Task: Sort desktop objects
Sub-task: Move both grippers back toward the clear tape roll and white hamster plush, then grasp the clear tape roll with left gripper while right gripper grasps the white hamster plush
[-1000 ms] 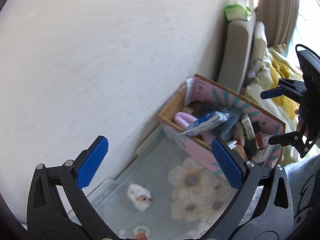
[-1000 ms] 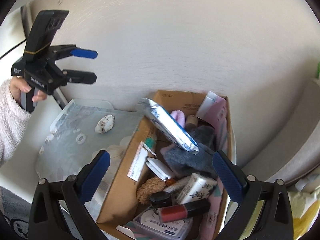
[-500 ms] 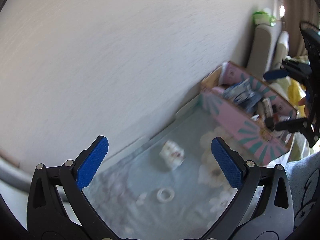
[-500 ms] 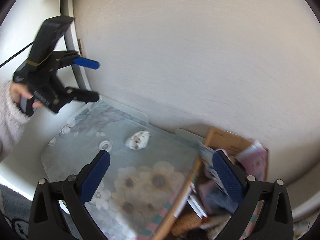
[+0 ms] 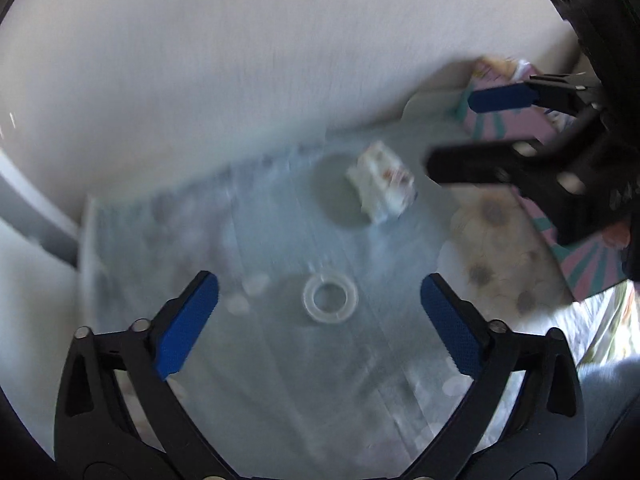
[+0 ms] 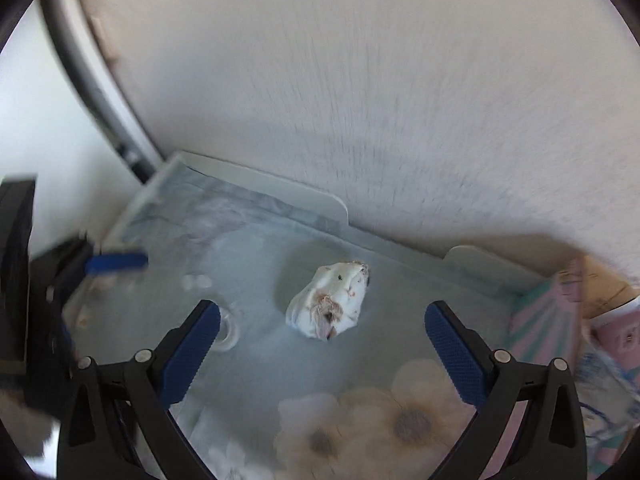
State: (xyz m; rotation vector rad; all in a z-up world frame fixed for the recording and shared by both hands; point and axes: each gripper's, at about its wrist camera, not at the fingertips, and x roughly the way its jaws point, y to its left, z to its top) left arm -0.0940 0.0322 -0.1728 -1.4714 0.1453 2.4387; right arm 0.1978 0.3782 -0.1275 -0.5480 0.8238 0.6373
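1. Crumpled white wrapper, stained brown, lies on the floral mat near the wall; a clear ring lies just beside it, toward the mat's near edge.
2. Step in hand, as I judge it: approach for pick-up, nothing lifted yet.
3. Right gripper hangs over the wrapper, jaws spread wide and empty.
4. Left gripper brackets the ring; its jaws have just been closing slightly, pads not touching it.
5. Next: descend, pinch, carry to the pink cardboard box at the mat's far end.
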